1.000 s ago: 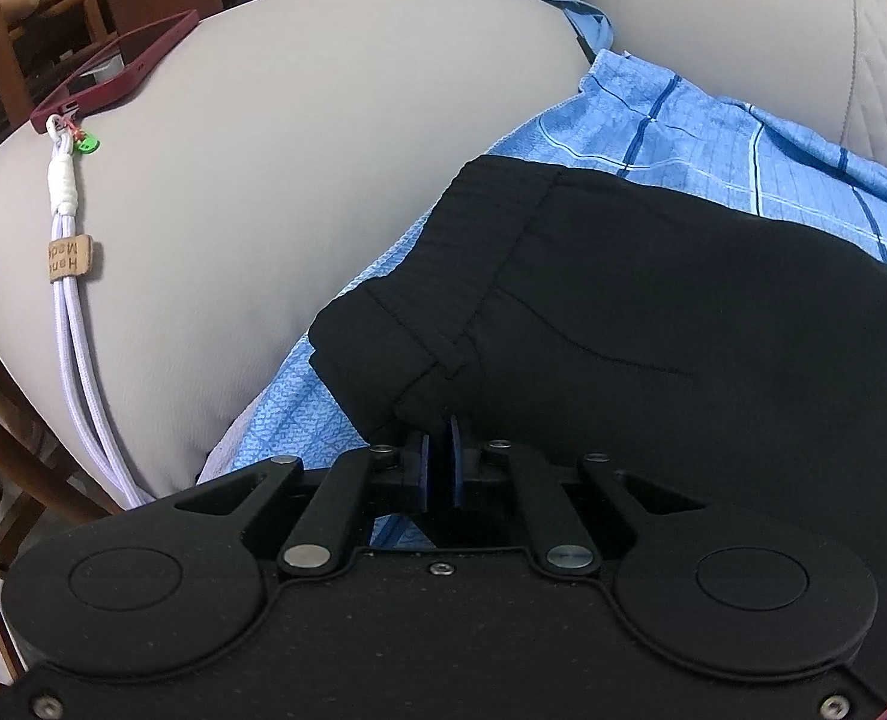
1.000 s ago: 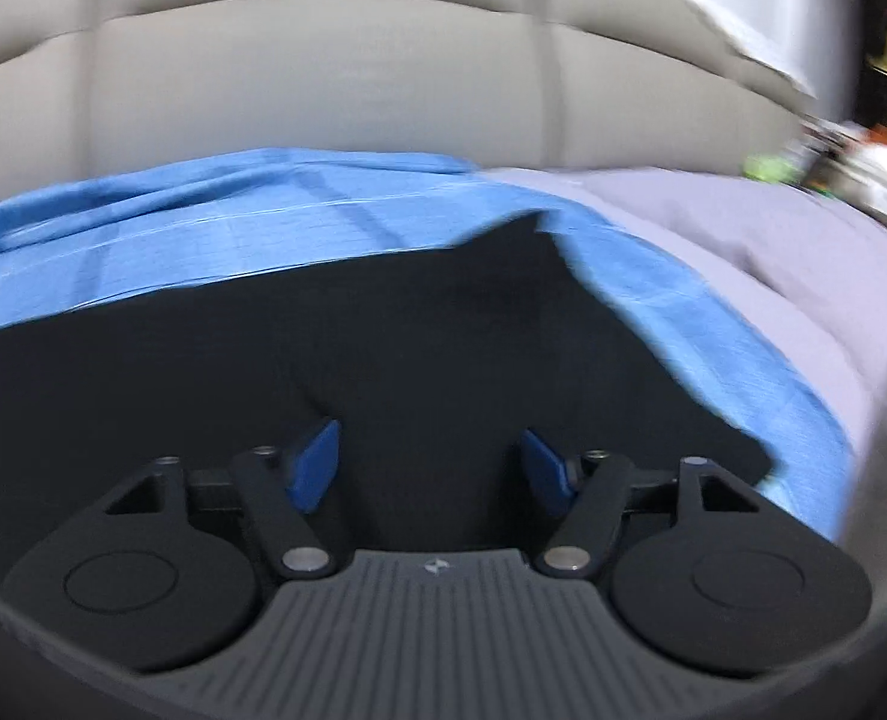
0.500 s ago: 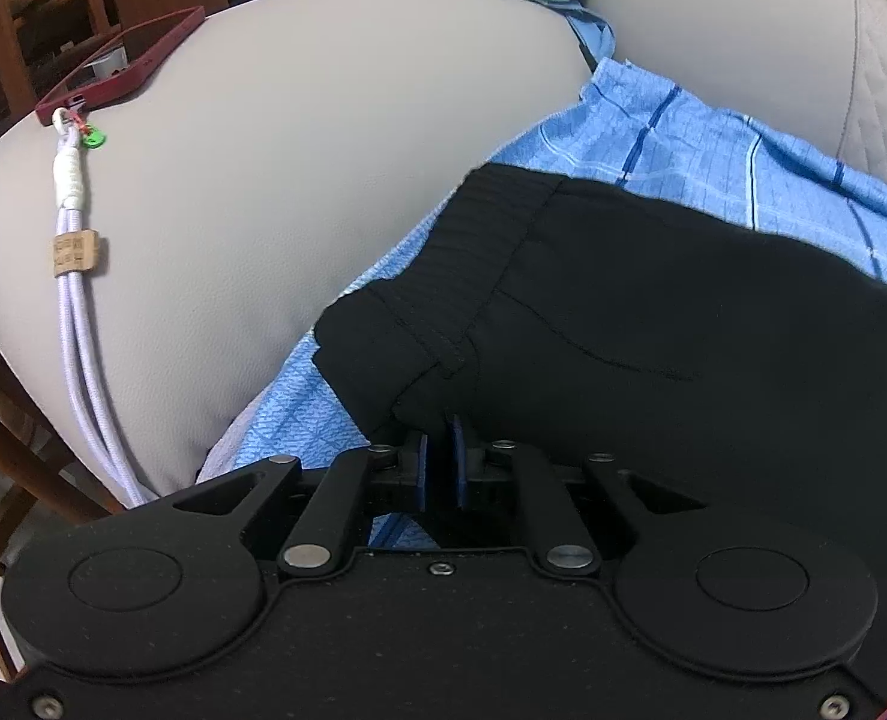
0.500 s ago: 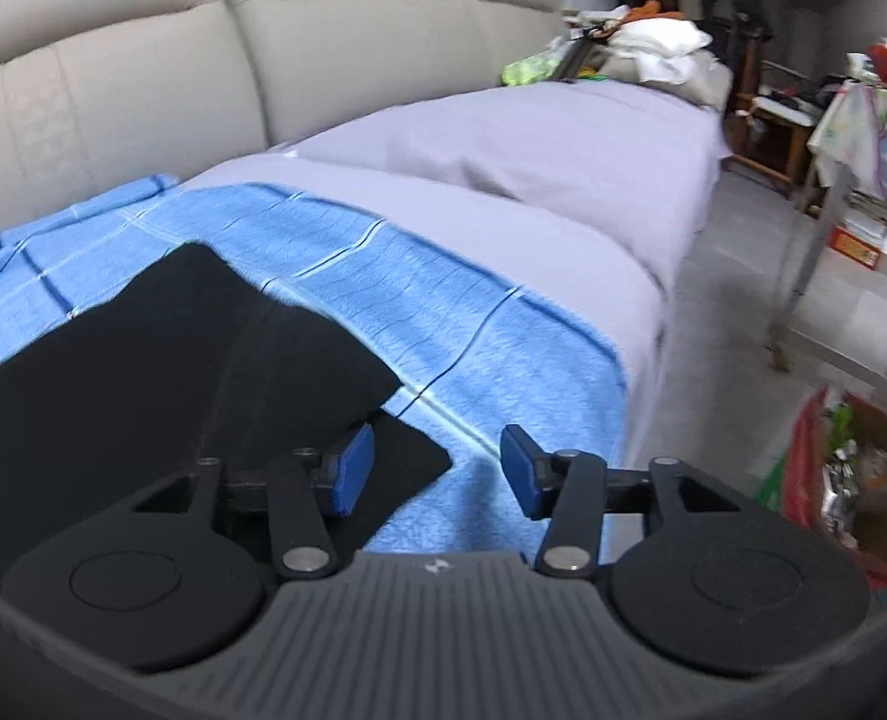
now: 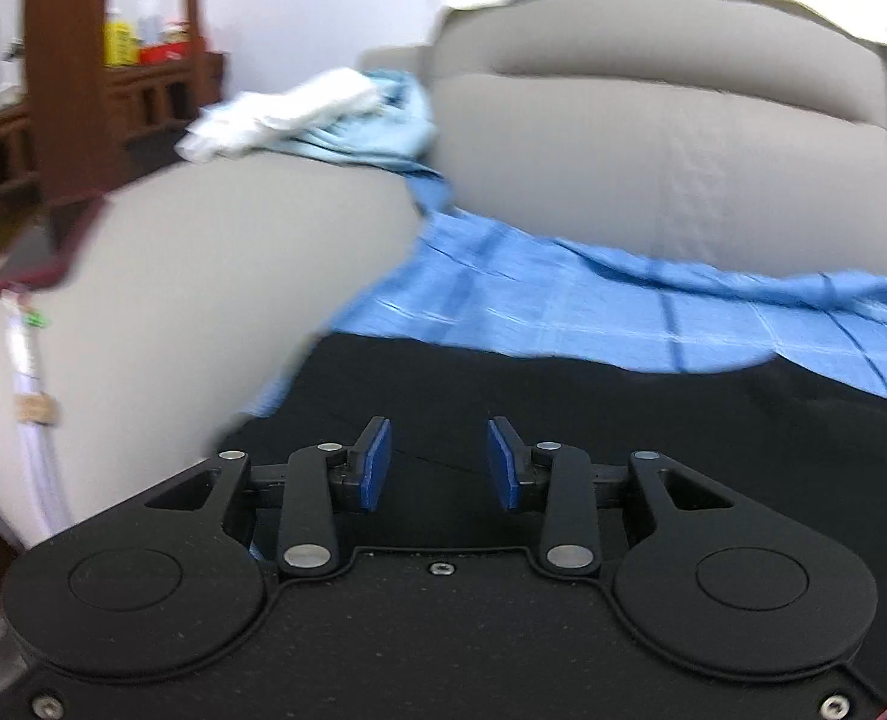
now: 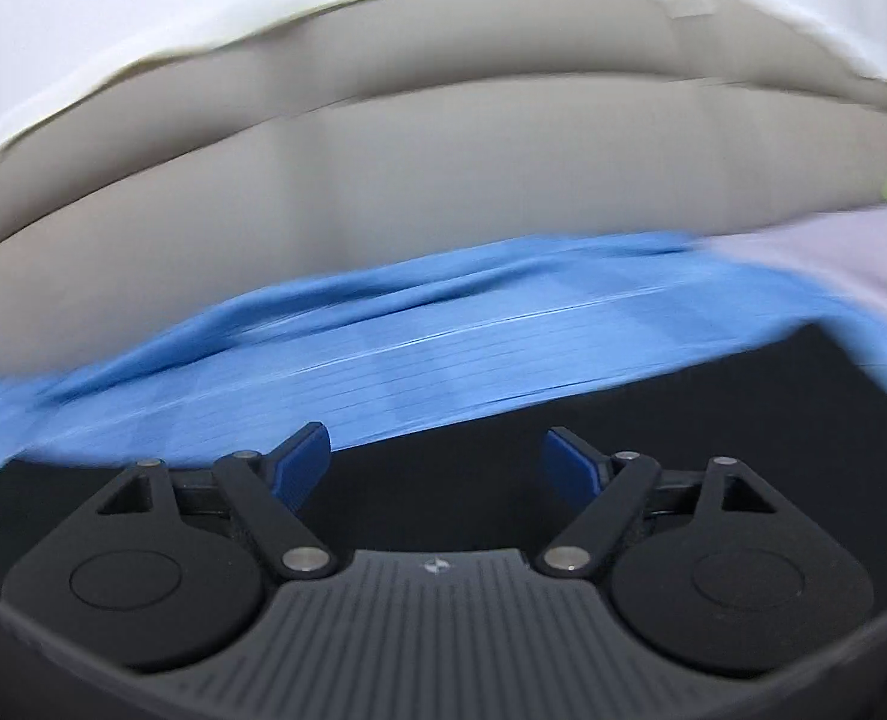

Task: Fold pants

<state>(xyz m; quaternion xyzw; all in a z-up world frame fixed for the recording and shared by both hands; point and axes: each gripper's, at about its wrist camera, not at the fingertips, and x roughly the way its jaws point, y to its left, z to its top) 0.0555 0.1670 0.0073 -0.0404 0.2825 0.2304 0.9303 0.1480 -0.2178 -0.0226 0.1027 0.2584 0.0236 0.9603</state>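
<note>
The black pants [image 5: 563, 408] lie flat on a blue checked sheet [image 5: 563, 306] spread over a beige sofa seat. My left gripper [image 5: 437, 465] is open and empty, just above the pants near their left end. In the right wrist view the pants [image 6: 713, 420] fill the lower part of the picture, with the blue sheet [image 6: 413, 354] behind them. My right gripper [image 6: 437, 462] is open wide and empty above the black cloth. Both views are blurred by motion.
The beige sofa armrest [image 5: 203, 276] is on the left, with a dark red phone case [image 5: 35, 258] and a white cord [image 5: 26, 360] on it. White and pale blue clothes [image 5: 317, 114] lie at its far end. The sofa backrest [image 6: 443, 180] rises behind the sheet. Wooden furniture [image 5: 53, 72] stands far left.
My left gripper has opened and let go of the pants' waistband, then lifted and tilted up. My right gripper has swung back left from the sheet's right end to face the backrest.
</note>
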